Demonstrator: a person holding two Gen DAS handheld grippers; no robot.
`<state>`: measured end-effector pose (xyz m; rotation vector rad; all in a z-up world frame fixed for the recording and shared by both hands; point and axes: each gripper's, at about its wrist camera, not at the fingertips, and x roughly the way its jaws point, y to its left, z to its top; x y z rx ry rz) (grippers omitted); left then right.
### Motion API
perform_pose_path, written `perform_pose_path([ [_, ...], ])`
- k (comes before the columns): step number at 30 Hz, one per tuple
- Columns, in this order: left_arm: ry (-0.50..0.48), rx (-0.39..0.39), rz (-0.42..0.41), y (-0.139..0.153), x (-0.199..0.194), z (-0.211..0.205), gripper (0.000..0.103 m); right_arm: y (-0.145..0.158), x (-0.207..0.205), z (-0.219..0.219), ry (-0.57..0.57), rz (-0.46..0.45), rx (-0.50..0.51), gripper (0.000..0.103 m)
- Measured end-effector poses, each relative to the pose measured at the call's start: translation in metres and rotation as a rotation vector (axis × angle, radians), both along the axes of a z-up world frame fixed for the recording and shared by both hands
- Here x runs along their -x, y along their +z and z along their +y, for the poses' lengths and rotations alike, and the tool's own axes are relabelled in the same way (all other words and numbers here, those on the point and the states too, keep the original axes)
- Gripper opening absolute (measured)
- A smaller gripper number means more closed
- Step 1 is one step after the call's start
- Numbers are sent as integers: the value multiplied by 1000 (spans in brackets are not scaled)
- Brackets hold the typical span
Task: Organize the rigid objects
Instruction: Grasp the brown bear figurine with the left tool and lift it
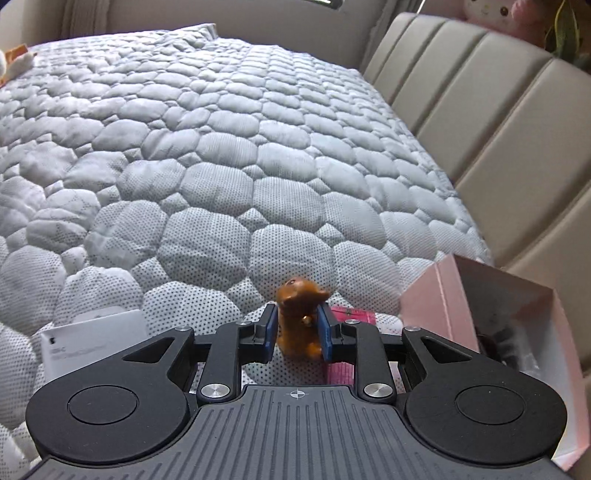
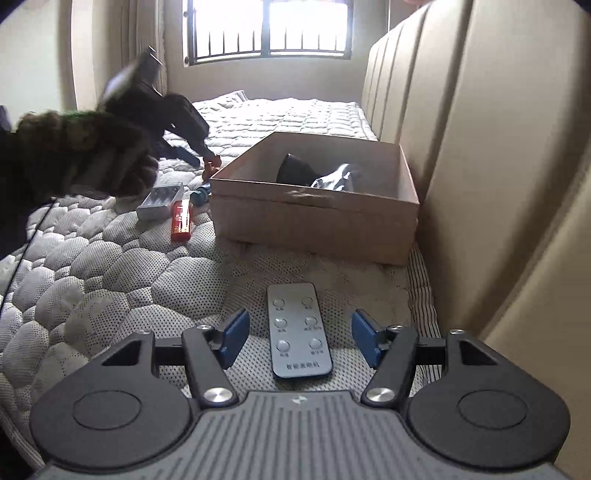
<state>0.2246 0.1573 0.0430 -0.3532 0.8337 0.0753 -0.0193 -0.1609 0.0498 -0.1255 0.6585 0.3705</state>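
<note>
The left gripper (image 1: 298,325) is clamped on a brown figurine (image 1: 300,317) beside the box (image 2: 314,218), ready for loading. The right gripper (image 2: 299,338) stands wide around the remote (image 2: 298,330); closing appears next.

window (image 2: 269,29) backlight glare; fisheye-bent, dim edges.

Box (image 1: 517,314) cut by right frame edge, dark contents (image 2: 295,170) inside box unidentifiable; white card (image 1: 92,339) left of box half hidden behind gripper body, print unreadable
</note>
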Motion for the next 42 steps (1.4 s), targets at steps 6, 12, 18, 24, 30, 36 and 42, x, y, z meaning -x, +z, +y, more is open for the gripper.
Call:
perform_pose_path([
  [6,10,-61,11,-14,-17,-12,34,-10,6,-4,0,22,19,63],
  [12,-8,-135,-1,-16,-21,-19,32,-10,21,-9,-15,10,45,64],
  [18,-62,-141,-23,-7,4,-20,32,-10,30,-19,-45,16,44,65],
  [24,-130,-82,-67,13,62,-11,32,-7,40,-19,-50,4,32,70],
  [30,-220,-38,-106,29,142,-18,32,-12,43,-11,-61,9,22,77],
  [36,-343,61,-65,23,206,-47,32,-21,44,-6,-73,40,32,78],
  [42,-421,111,-39,14,236,-71,32,-23,50,0,-64,39,40,78],
])
